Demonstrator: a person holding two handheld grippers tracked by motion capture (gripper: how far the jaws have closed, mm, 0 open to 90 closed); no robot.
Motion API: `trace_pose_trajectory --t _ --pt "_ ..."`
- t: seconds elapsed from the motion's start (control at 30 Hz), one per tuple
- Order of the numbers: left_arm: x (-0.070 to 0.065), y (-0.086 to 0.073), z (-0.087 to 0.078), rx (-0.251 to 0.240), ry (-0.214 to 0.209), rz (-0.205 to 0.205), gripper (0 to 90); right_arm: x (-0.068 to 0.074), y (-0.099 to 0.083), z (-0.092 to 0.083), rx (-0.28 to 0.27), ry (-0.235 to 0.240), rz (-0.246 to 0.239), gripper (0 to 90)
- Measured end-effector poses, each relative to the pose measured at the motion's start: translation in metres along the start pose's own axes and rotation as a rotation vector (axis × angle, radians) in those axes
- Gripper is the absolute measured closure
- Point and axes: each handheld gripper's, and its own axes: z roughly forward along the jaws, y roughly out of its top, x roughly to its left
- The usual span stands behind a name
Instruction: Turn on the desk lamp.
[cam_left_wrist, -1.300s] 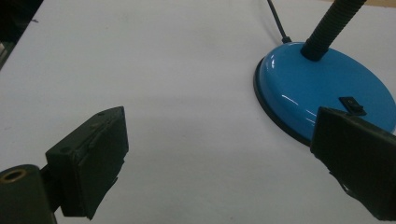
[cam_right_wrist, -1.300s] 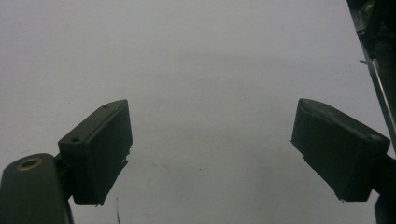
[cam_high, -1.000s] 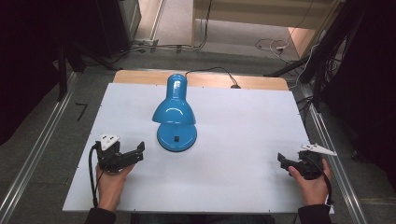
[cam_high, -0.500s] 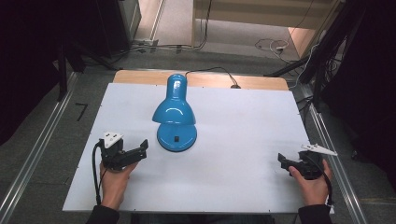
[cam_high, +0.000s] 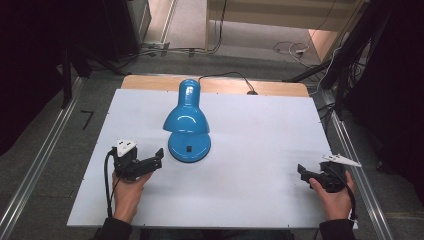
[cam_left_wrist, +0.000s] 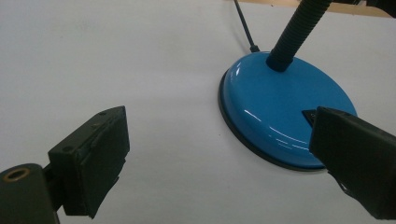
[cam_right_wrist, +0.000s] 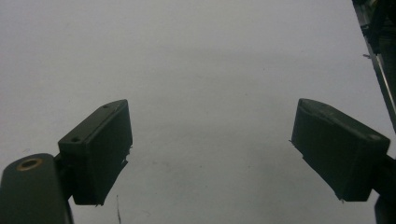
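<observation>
A blue desk lamp (cam_high: 188, 119) stands mid-table on the white tabletop (cam_high: 260, 130), its shade bent forward over a round base (cam_high: 189, 146) that carries a black switch. In the left gripper view the base (cam_left_wrist: 280, 116) lies just ahead and to the right, with the black flexible neck (cam_left_wrist: 299, 28) rising from it. My left gripper (cam_high: 158, 156) is open, its jaws a short way left of the base and holding nothing. My right gripper (cam_high: 302, 172) is open near the table's front right, with bare white surface between its jaws (cam_right_wrist: 210, 154).
The lamp's black cable (cam_high: 225, 75) runs off the wooden back edge (cam_high: 280, 89) of the table. Metal rails (cam_high: 40, 160) flank the table on both sides. Dark stands and loose floor cables (cam_high: 290, 49) sit beyond the far edge.
My left gripper has moved up and to the right, closer to the lamp's base. The right gripper has stayed where it was.
</observation>
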Motion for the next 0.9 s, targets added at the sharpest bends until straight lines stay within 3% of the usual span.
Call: trace_pose_trajectory --t 0.9 --pt "-0.022 0.002 0.016 0.02 -0.033 0.048 7.5 0.001 0.0 0.001 0.005 0.003 0.0 11.1"
